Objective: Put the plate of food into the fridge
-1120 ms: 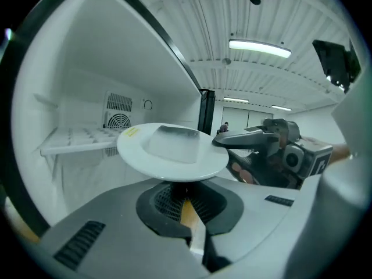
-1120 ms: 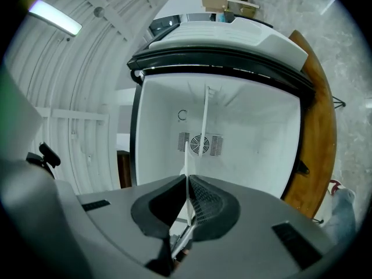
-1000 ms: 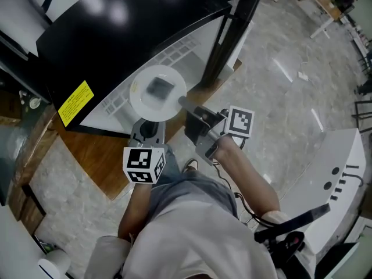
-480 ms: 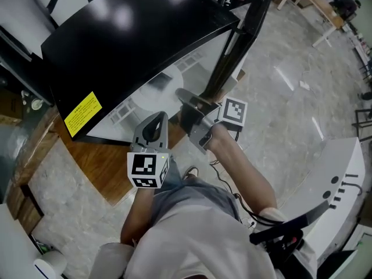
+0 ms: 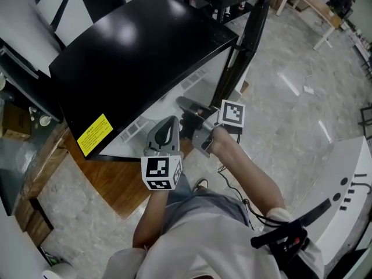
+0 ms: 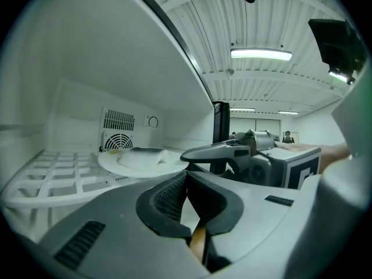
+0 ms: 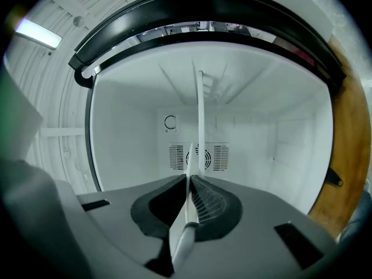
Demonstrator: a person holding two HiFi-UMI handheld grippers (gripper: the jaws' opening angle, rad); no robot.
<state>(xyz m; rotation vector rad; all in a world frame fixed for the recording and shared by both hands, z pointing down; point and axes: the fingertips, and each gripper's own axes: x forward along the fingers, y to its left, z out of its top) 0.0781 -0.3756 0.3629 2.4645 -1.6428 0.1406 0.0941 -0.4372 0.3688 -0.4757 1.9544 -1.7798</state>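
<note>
The white plate (image 6: 139, 160) with a pale slab of food (image 6: 141, 152) lies flat over the white wire shelf (image 6: 52, 176) inside the black fridge (image 5: 133, 51). My right gripper (image 6: 192, 154) is shut on the plate's near rim. In the right gripper view the plate (image 7: 189, 173) shows edge-on, pinched in that gripper (image 7: 189, 182). From the head view the plate is hidden under the fridge top, and the right gripper (image 5: 183, 104) reaches into the opening. My left gripper (image 5: 168, 124) hovers just outside, beside it, and its jaws (image 6: 185, 182) are shut with nothing in them.
The fridge's open black door (image 5: 244, 45) stands to the right of the opening. A fan grille (image 6: 118, 129) sits on the fridge's back wall. The fridge rests on a wooden platform (image 5: 110, 179) over a marble floor. A white machine (image 5: 343, 185) stands at the lower right.
The plate was in front of the opening a second ago; it has since gone inside, out of the head view. Both grippers have moved forward toward the fridge.
</note>
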